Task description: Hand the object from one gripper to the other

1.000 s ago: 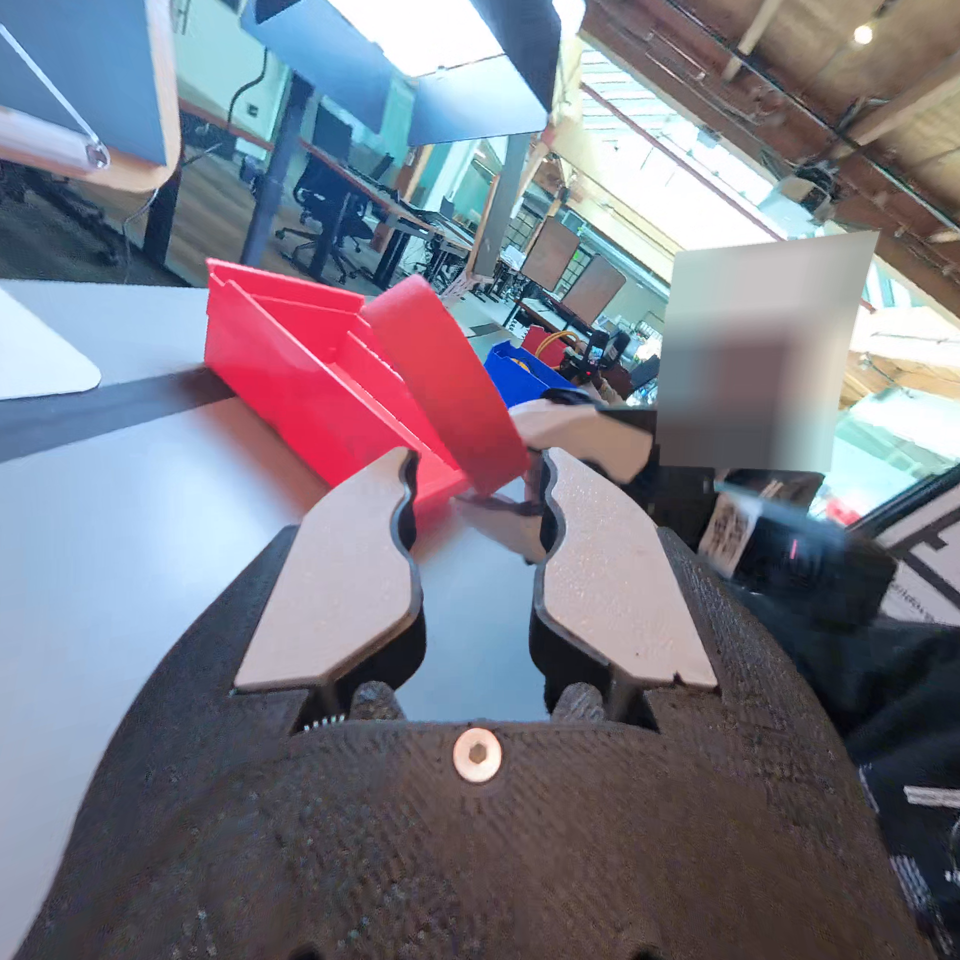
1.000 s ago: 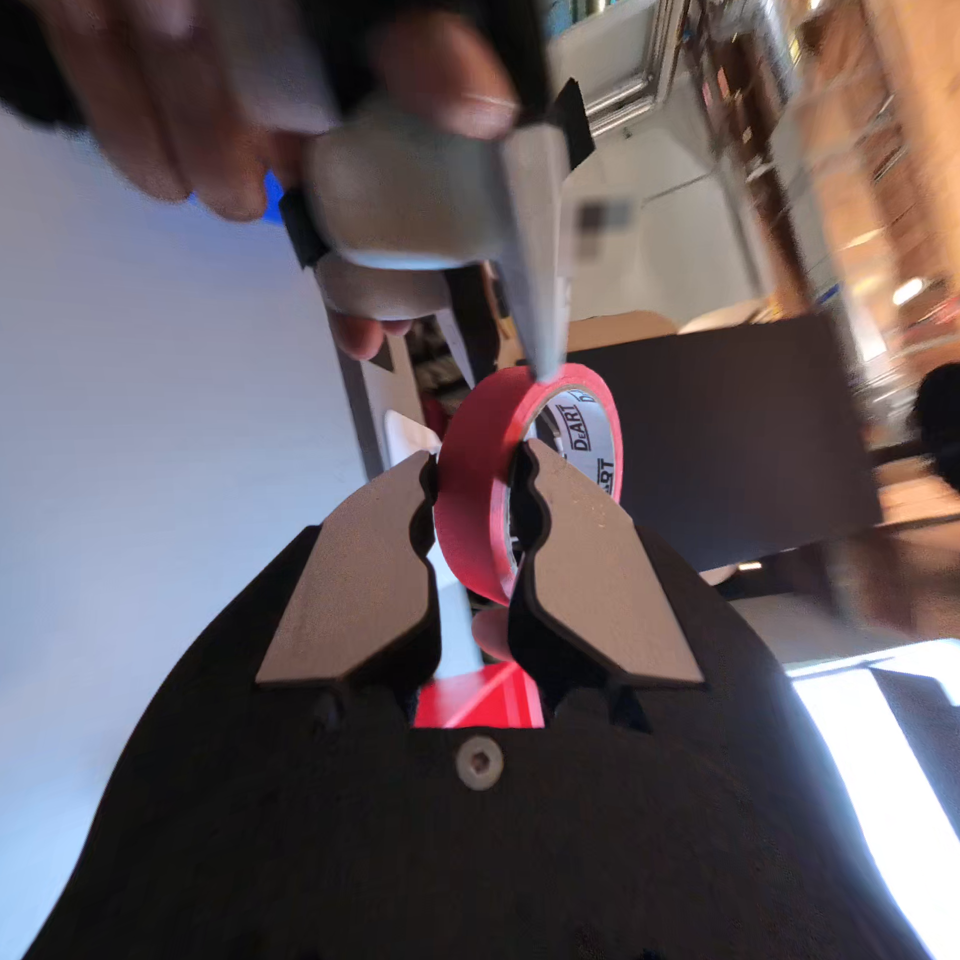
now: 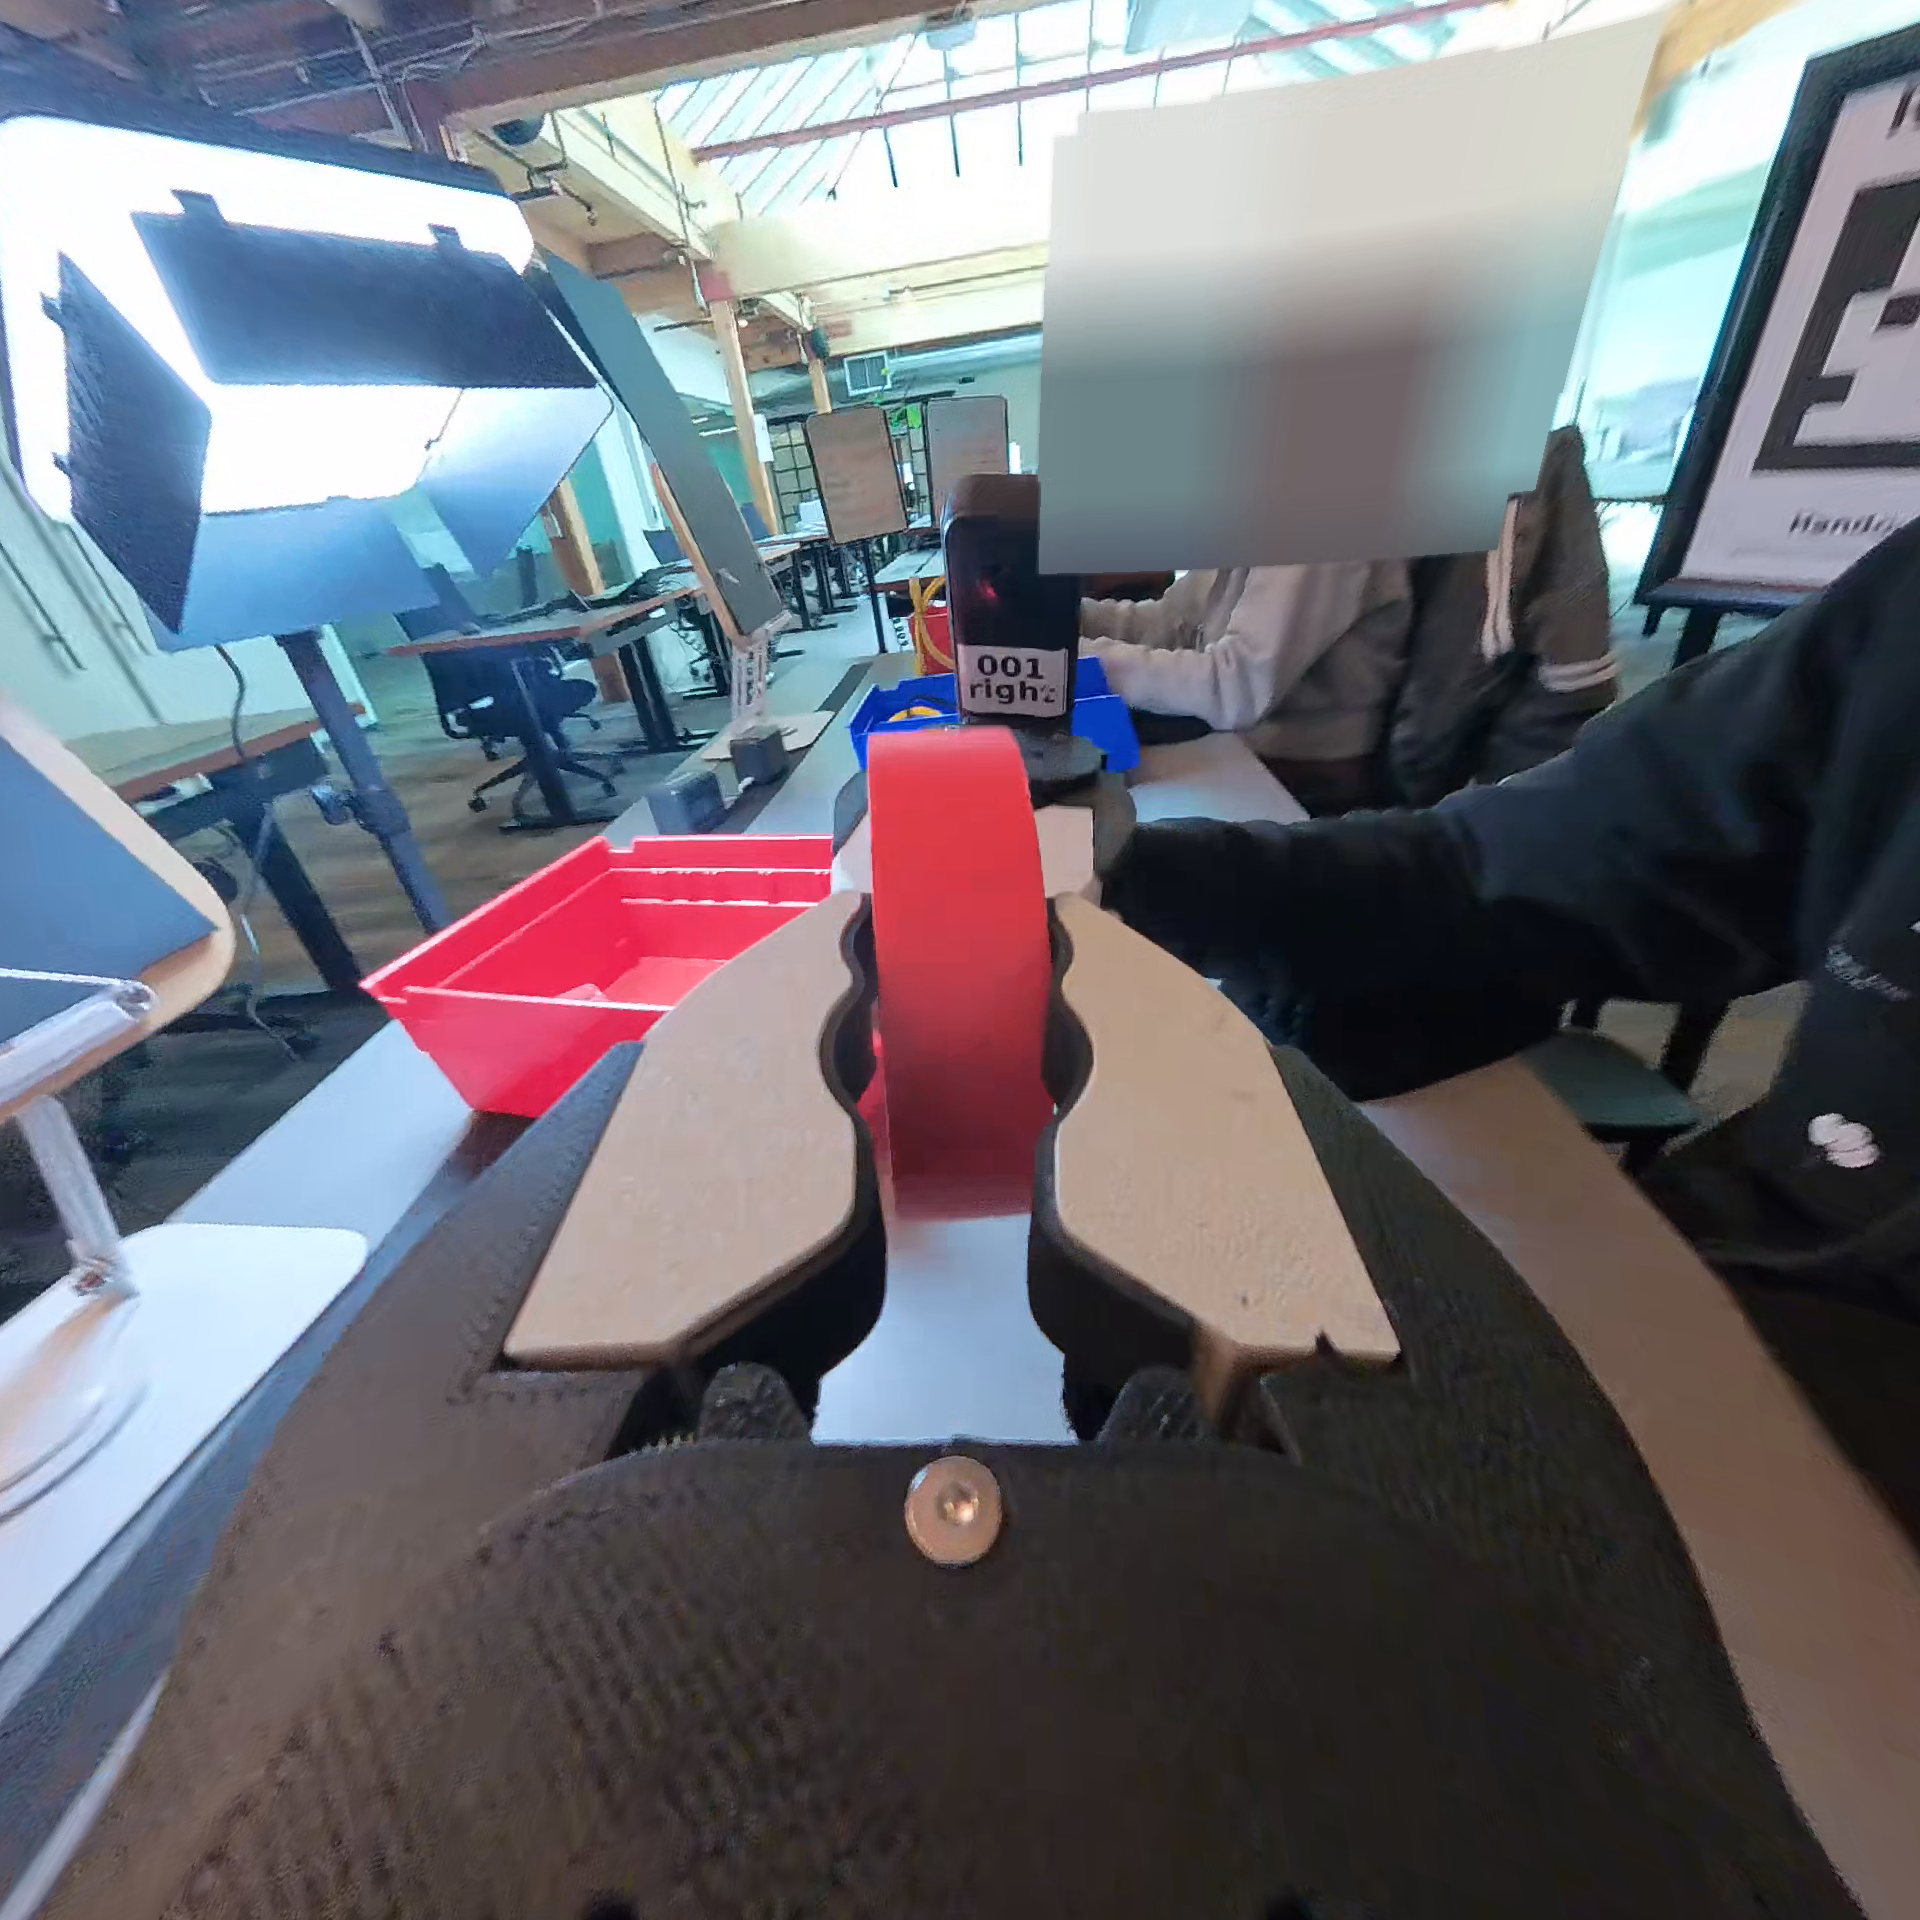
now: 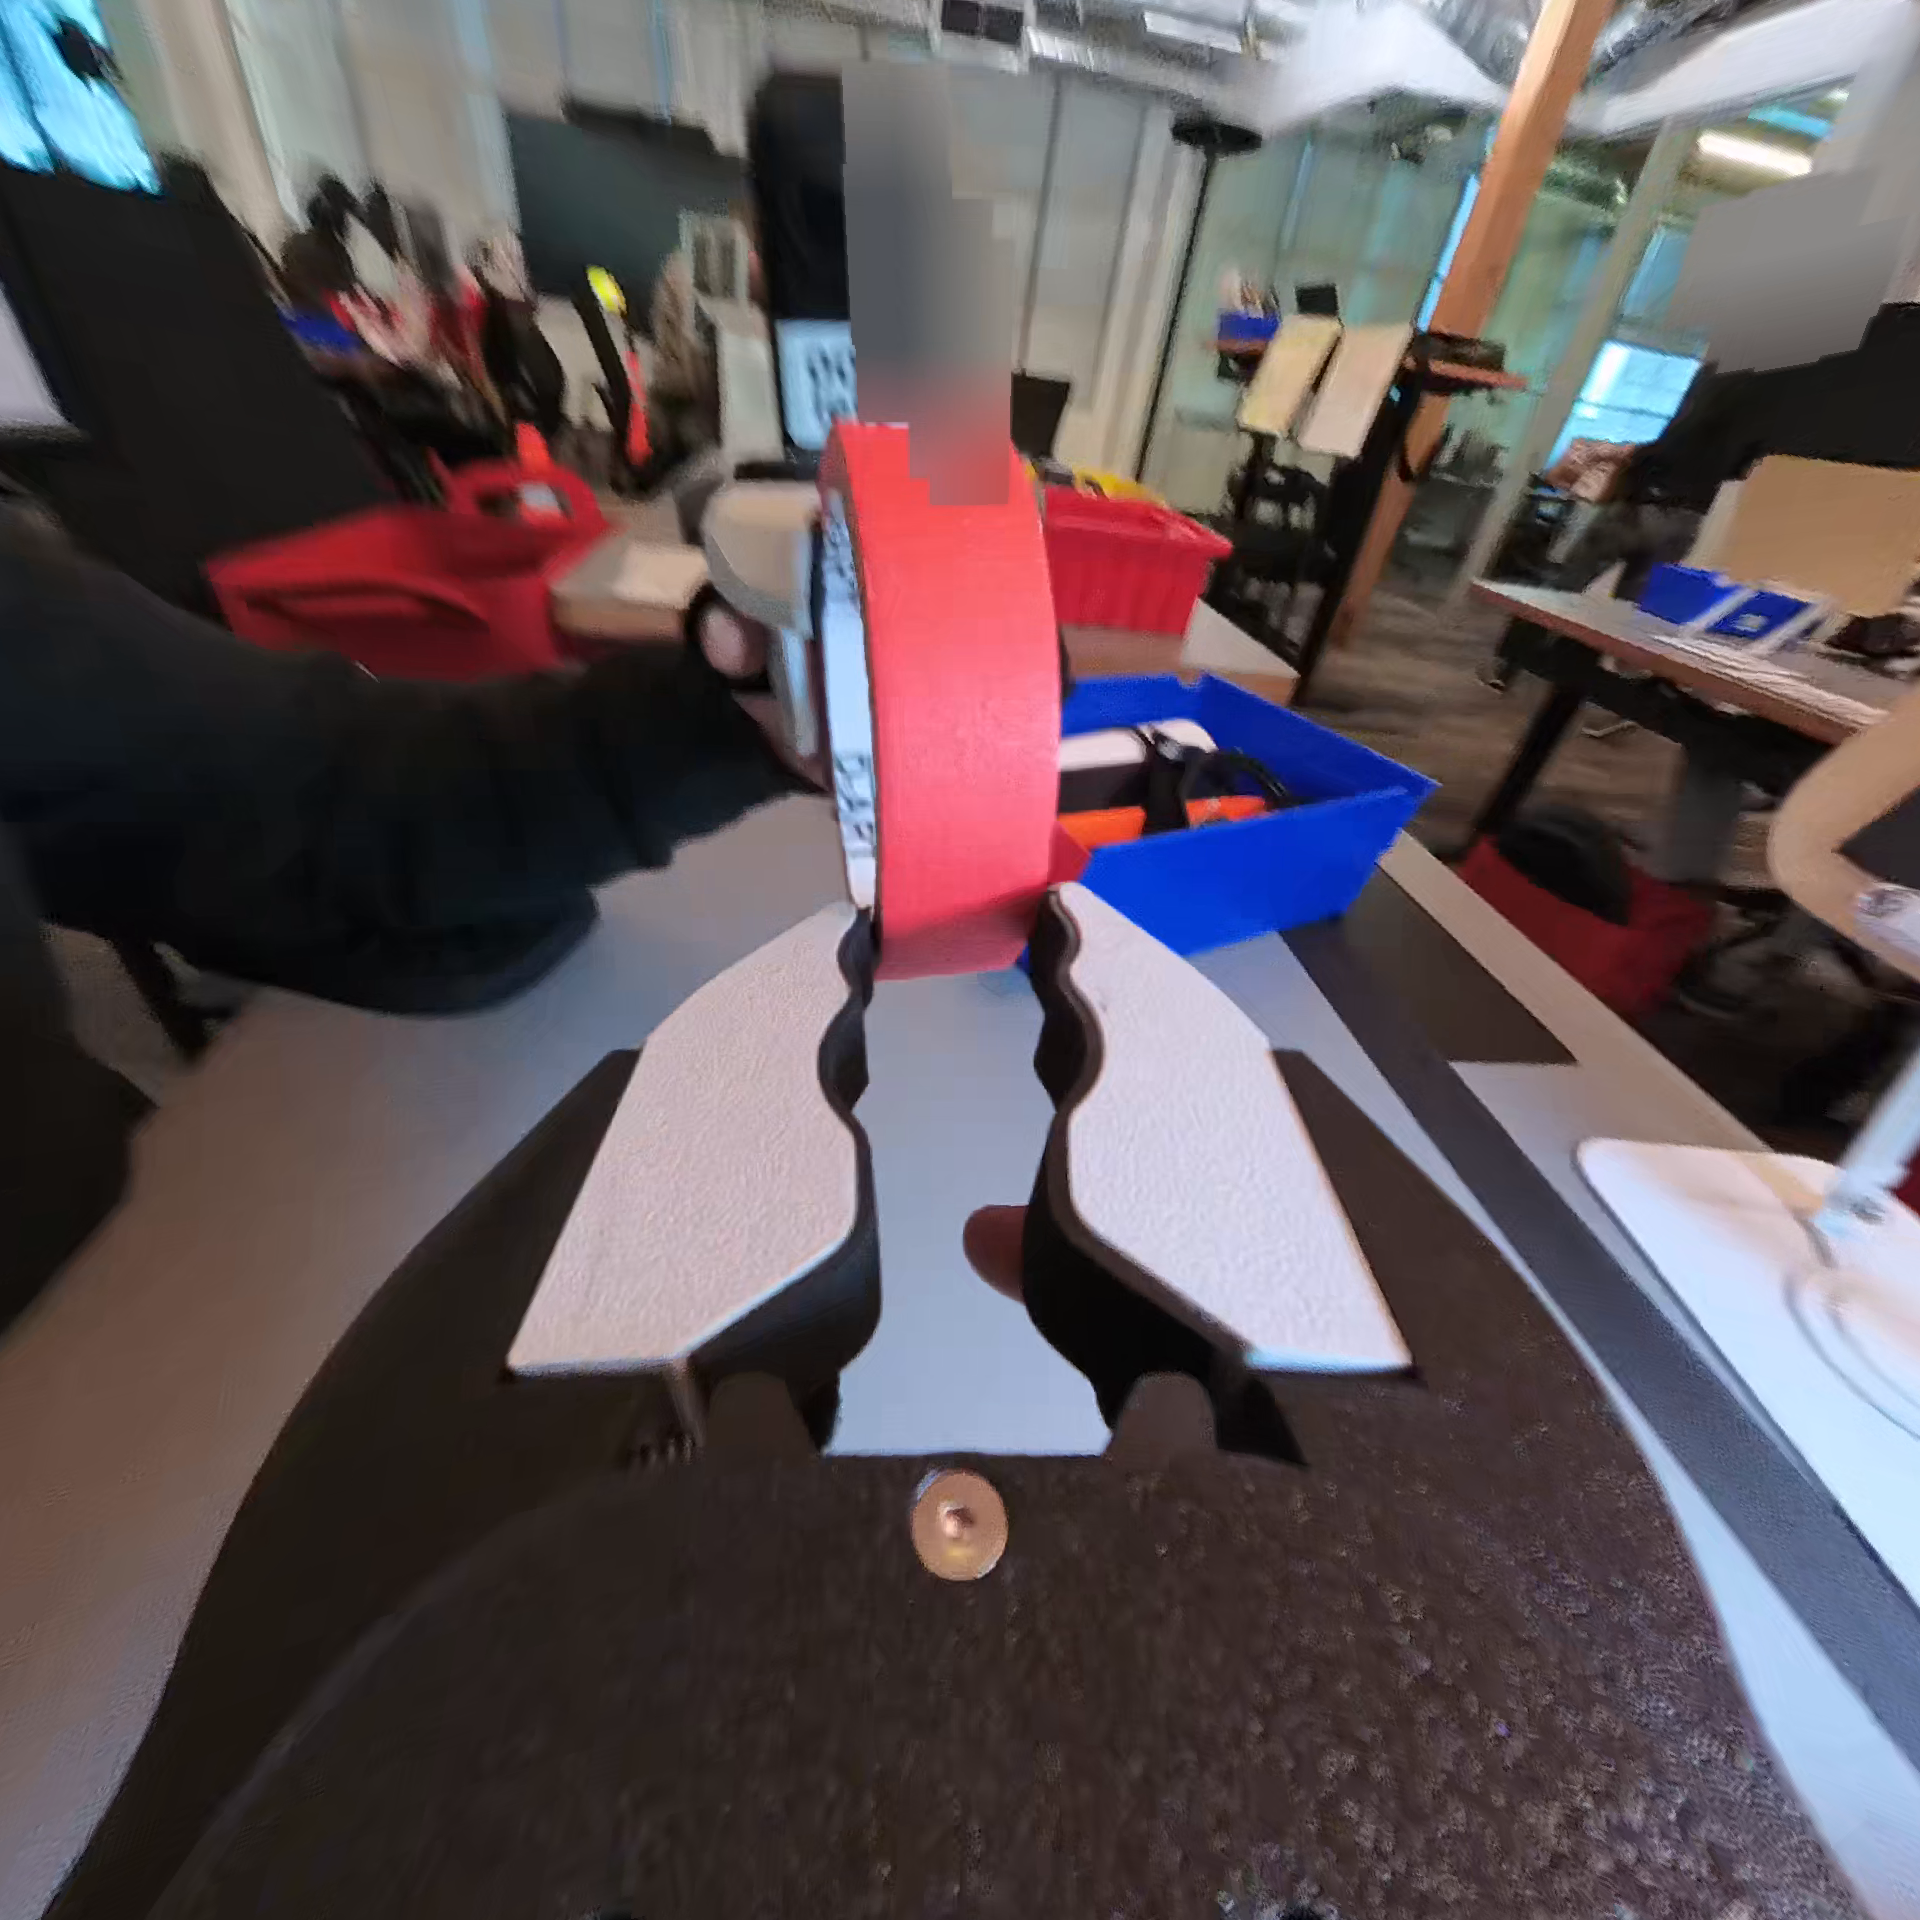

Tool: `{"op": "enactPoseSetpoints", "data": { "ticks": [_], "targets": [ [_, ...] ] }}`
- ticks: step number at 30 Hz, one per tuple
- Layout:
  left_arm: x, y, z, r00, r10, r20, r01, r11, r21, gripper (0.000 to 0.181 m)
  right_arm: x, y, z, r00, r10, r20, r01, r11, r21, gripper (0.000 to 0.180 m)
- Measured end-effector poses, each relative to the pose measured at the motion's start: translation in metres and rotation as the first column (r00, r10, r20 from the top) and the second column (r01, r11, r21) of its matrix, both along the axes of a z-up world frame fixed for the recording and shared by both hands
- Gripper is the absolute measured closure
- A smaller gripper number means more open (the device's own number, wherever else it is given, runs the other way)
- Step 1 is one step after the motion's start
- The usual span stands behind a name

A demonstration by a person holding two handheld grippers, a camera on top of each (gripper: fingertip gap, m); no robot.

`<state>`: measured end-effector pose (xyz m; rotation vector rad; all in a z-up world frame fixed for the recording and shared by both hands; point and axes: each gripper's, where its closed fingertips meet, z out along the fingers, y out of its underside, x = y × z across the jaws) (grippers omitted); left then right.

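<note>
Left tongs squeeze the red tape roll, standing on edge with its hole facing sideways. Right tongs are open, tips just beside the roll's near edge.

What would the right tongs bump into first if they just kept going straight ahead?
Most likely the red tape roll: it stands edge-on right at the tips of the right tongs, held by the left tongs. Whether they already touch it is unclear.

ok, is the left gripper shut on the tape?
Shut on the red tape roll: in the left wrist view both fingers of the left gripper press its flat sides, no gap showing.
</note>
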<state>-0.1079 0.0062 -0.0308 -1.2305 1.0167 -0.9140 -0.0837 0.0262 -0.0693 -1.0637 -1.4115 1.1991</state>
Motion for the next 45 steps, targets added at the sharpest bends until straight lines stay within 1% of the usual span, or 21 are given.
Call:
{"op": "enactPoseSetpoints", "data": {
  "ticks": [2, 5, 7, 8, 9, 11, 13, 16, 18, 20, 24, 26, 27, 31, 33, 34, 36, 38, 40, 42, 45],
  "targets": [
    [-0.003, -0.001, -0.002, 0.999, -0.03, 0.016, 0.03, 0.999, -0.009, 0.152, 0.004, -0.002, 0.008, 1.0, 0.025, -0.015, -0.025, 0.999, -0.045, 0.152],
    [0.002, -0.008, -0.006, 0.996, -0.093, 0.012, 0.094, 0.995, -0.017, 0.152, -0.001, -0.004, -0.005, 0.998, -0.002, 0.068, -0.001, 0.999, 0.036, 0.133],
    [0.007, -0.014, -0.008, 0.992, -0.125, 0.009, 0.125, 0.992, -0.003, 0.152, -0.005, -0.011, -0.012, 0.994, 0.031, 0.103, -0.033, 0.999, 0.02, 0.127],
    [0.008, -0.015, -0.007, 0.991, -0.13, 0.018, 0.13, 0.992, 0.004, 0.152, -0.006, -0.016, -0.014, 0.993, 0.057, 0.105, -0.058, 0.998, 0.013, 0.134],
    [0.007, -0.015, -0.006, 0.992, -0.125, 0.022, 0.125, 0.992, 0.007, 0.152, -0.006, -0.02, -0.015, 0.991, 0.08, 0.105, -0.083, 0.996, 0.024, 0.15],
    [0.004, -0.011, -0.006, 0.994, -0.106, 0.015, 0.106, 0.994, 0.003, 0.152, -0.008, -0.019, -0.013, 0.993, 0.051, 0.106, -0.057, 0.997, 0.059, 0.15],
    [-0.003, 0.004, -0.005, 1.0, -0.008, 0.02, 0.009, 1.0, -0.014, 0.152, -0.008, -0.007, -0.007, 0.994, -0.03, 0.102, 0.023, 0.997, 0.072, 0.15],
    [-0.02, 0.042, -0.01, 0.97, 0.243, 0.021, -0.241, 0.969, -0.055, 0.143, -0.002, 0.023, 0.002, 0.964, -0.258, 0.063, 0.237, 0.942, 0.236, 0.15],
    [-0.027, 0.054, -0.01, 0.955, 0.286, 0.081, -0.271, 0.949, -0.16, 0.143, 0.004, 0.04, 0.005, 0.918, -0.395, 0.033, 0.352, 0.851, 0.389, 0.15],
    [-0.028, 0.055, -0.008, 0.954, 0.237, 0.185, -0.17, 0.933, -0.317, 0.143, 0.01, 0.055, 0.006, 0.86, -0.509, -0.008, 0.431, 0.718, 0.546, 0.15],
    [-0.025, 0.068, -0.023, 0.929, 0.241, 0.28, -0.056, 0.841, -0.538, 0.137, 0.014, 0.071, 0.0, 0.778, -0.617, -0.115, 0.465, 0.443, 0.766, 0.15],
    [-0.02, 0.072, -0.029, 0.905, 0.236, 0.353, 0.043, 0.777, -0.628, 0.133, 0.013, 0.077, -0.005, 0.749, -0.633, -0.195, 0.438, 0.251, 0.863, 0.15],
    [-0.017, 0.074, -0.032, 0.892, 0.241, 0.382, 0.084, 0.743, -0.664, 0.13, 0.012, 0.077, -0.009, 0.746, -0.624, -0.232, 0.425, 0.178, 0.887, 0.15],
    [-0.007, 0.083, -0.057, 0.887, 0.282, 0.366, 0.111, 0.64, -0.761, 0.125, 0.002, 0.076, -0.031, 0.765, -0.556, -0.326, 0.371, -0.033, 0.928, 0.15],
    [-0.005, 0.084, -0.066, 0.901, 0.276, 0.334, 0.102, 0.614, -0.782, 0.128, 0.003, 0.08, -0.035, 0.756, -0.559, -0.341, 0.37, -0.066, 0.927, 0.15],
    [-0.005, 0.083, -0.07, 0.914, 0.27, 0.304, 0.078, 0.618, -0.783, 0.137, 0.004, 0.081, -0.036, 0.76, -0.552, -0.342, 0.366, -0.072, 0.928, 0.15],
    [-0.003, 0.083, -0.073, 0.929, 0.264, 0.26, 0.039, 0.627, -0.778, 0.138, 0.005, 0.084, -0.038, 0.754, -0.564, -0.337, 0.364, -0.068, 0.929, 0.149],
    [-0.004, 0.083, -0.071, 0.936, 0.258, 0.242, 0.006, 0.673, -0.74, 0.14, 0.003, 0.087, -0.041, 0.753, -0.589, -0.295, 0.378, 0.02, 0.926, 0.145],
    [-0.008, 0.082, -0.066, 0.944, 0.258, 0.207, -0.048, 0.725, -0.687, 0.142, 0.003, 0.09, -0.045, 0.755, -0.625, -0.2, 0.38, 0.168, 0.91, 0.13],
    [-0.016, 0.081, -0.058, 0.949, 0.275, 0.155, -0.137, 0.802, -0.582, 0.148, 0.002, 0.088, -0.05, 0.778, -0.623, -0.074, 0.368, 0.357, 0.859, 0.12],
    [-0.029, 0.08, -0.053, 0.937, 0.347, -0.029, -0.335, 0.876, -0.348, 0.151, 0.006, 0.083, -0.048, 0.827, -0.56, 0.045, 0.378, 0.613, 0.694, 0.119]
  ]
}}
